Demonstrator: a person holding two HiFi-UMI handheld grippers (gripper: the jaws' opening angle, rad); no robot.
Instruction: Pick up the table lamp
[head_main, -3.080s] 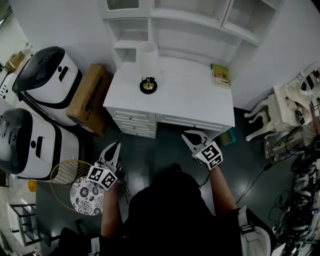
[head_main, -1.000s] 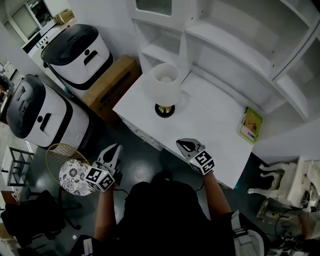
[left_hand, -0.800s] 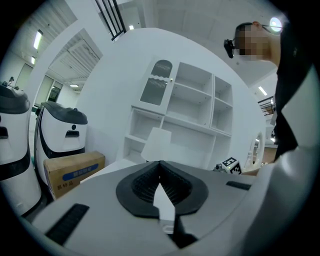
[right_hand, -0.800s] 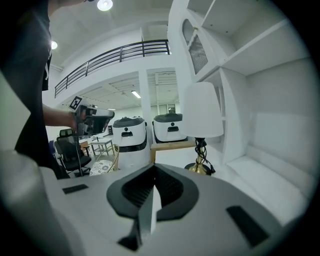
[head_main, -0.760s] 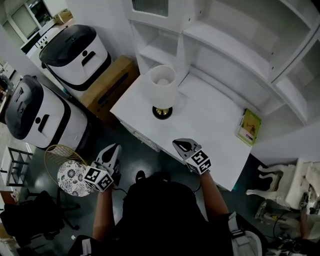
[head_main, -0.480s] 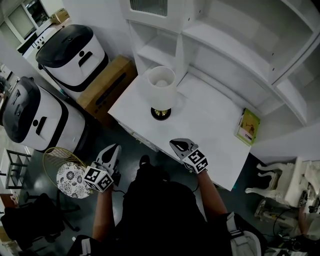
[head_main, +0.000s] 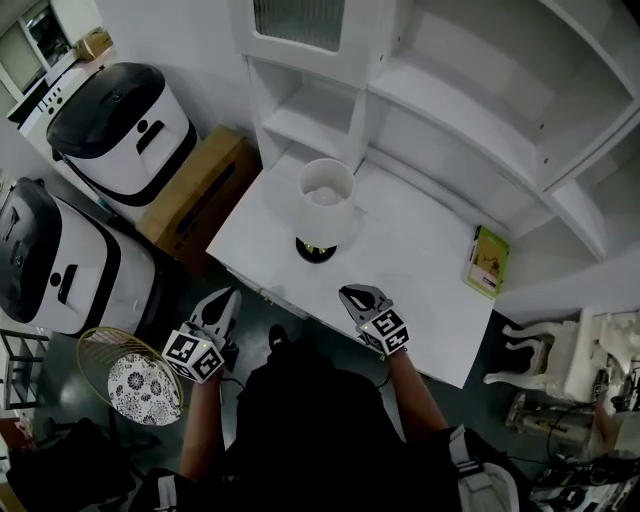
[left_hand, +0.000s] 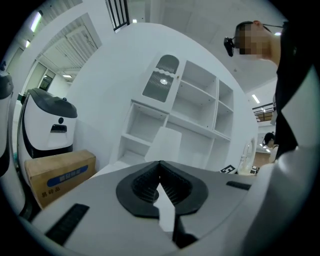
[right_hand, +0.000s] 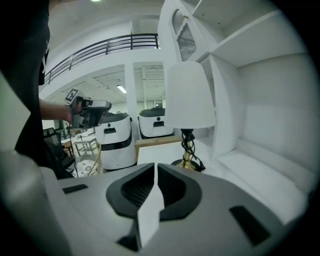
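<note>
Left gripper (head_main: 227, 299), right gripper (head_main: 352, 294): jaws pinched together, empty. Table lamp (head_main: 326, 196) at twelve o'clock, shade hiding its stem, perhaps cord-wrapped.

Right gripper (head_main: 354, 294), earlier over the floor in front of the desk (head_main: 430, 300), now reaches past its front edge, nearer the table lamp (head_main: 324, 205). Left gripper (head_main: 229, 297) has advanced close to the desk's front.
</note>
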